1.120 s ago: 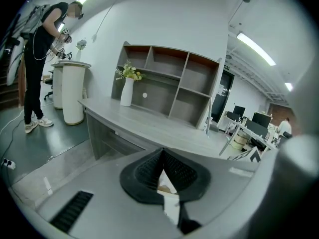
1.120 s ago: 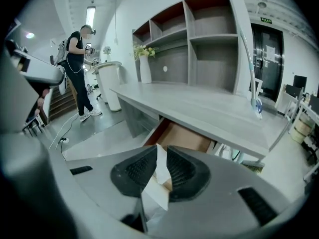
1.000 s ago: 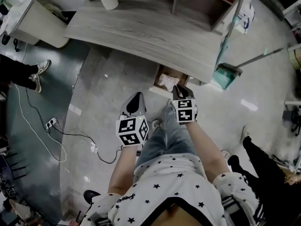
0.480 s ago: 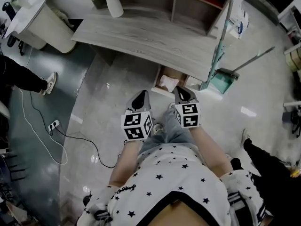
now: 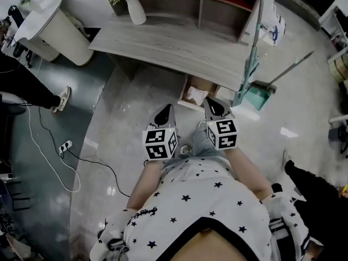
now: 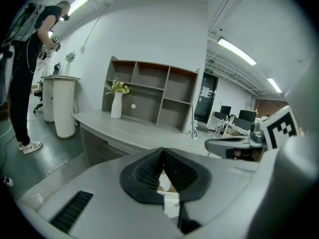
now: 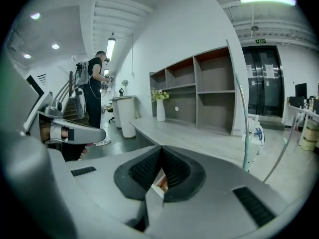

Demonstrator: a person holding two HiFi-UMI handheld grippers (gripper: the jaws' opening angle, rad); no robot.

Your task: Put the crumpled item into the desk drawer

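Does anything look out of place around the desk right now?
Only the desk drawer: it stands pulled out under the desk, with the crumpled white item lying inside. Nothing looks spilled or broken.

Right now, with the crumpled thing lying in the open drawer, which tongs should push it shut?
Right, probably: the right tongs sit beside the drawer front; the left tongs are farther away.

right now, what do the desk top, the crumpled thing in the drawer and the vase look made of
Desk top: likely wood-look laminate, matte grey, with streaky grain lines. Crumpled item in the open drawer: probably paper or tissue, white, creased, matte. Vase: smooth white, maybe ceramic; too small to be sure.
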